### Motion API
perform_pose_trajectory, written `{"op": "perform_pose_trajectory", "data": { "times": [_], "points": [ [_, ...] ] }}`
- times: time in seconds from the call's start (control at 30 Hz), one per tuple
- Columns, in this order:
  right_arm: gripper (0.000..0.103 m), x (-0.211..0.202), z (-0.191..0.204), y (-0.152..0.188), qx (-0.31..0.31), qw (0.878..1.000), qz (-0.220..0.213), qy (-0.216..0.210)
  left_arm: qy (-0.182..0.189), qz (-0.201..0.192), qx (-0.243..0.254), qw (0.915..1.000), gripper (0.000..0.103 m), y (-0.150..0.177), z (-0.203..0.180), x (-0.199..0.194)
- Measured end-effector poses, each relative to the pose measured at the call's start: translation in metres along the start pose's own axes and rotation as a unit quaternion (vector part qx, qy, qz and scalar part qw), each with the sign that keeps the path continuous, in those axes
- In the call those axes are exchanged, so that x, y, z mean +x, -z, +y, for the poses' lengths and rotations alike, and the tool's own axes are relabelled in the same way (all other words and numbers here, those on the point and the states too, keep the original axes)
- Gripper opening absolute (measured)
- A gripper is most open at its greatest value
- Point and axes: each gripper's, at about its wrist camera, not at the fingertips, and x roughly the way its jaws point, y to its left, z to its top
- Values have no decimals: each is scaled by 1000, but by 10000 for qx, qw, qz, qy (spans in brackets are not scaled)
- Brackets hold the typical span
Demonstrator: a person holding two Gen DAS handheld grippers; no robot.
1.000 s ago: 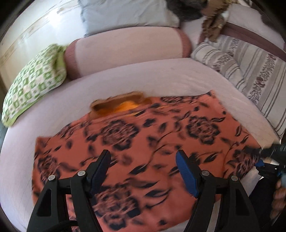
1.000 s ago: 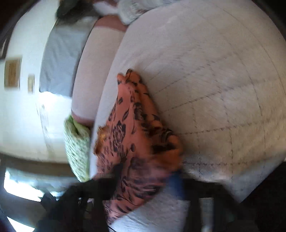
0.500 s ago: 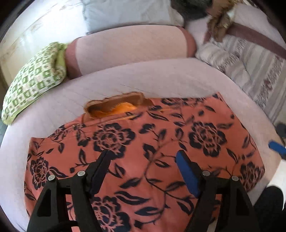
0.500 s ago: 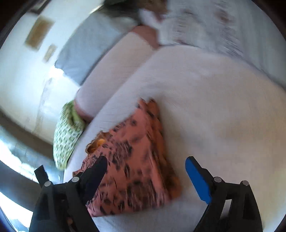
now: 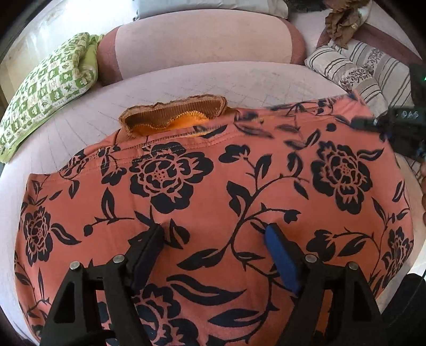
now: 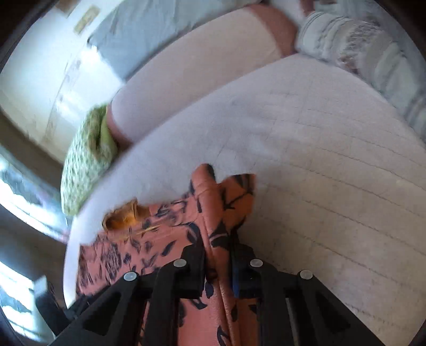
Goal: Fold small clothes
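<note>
An orange garment with black flowers (image 5: 213,191) lies spread on the pale quilted bed (image 5: 186,79). A brown and orange collar piece (image 5: 173,117) shows at its far edge. My left gripper (image 5: 214,234) is open just above the cloth's middle, its fingers apart and holding nothing. My right gripper (image 6: 218,255) is shut on the garment's right edge (image 6: 221,202), with a fold of cloth standing up between its jaws. It also shows at the right edge of the left wrist view (image 5: 394,125).
A pink bolster (image 5: 197,40) lies along the head of the bed. A green patterned pillow (image 5: 45,87) is at the far left. Striped pillows (image 5: 367,69) and a brown bundle (image 5: 343,21) are at the far right.
My right gripper was open beside the garment half a second ago; it has closed on the garment's right edge and lifted it. My left gripper has moved closer to the cloth and stayed open.
</note>
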Motion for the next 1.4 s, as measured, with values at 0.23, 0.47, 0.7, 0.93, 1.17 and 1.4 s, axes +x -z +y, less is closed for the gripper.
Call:
{"op": "perform_pose_trajectory", "data": {
  "times": [0.23, 0.47, 0.7, 0.93, 1.17, 1.4],
  "points": [
    [69, -21, 3, 13, 163, 9961, -272, 819, 98, -356, -177, 9992, 81, -7, 33, -37],
    [76, -45, 65, 55, -799, 9964, -181, -221, -441, -812, -1464, 9849, 81, 28, 179, -90],
    [77, 1, 53, 80, -616, 9973, 371, 165, 58, 85, -2660, 9639, 72, 102, 265, -78],
    [79, 10, 61, 78, -785, 9953, 511, 238, 650, 601, -3158, 9447, 11, 120, 258, -63],
    [86, 17, 61, 82, -877, 9945, 489, 284, -58, 62, -2119, 9772, 60, 48, 263, -73],
    [86, 16, 59, 81, -791, 9954, 516, 143, 459, 656, -2451, 9662, 10, -17, 313, 31]
  ]
}}
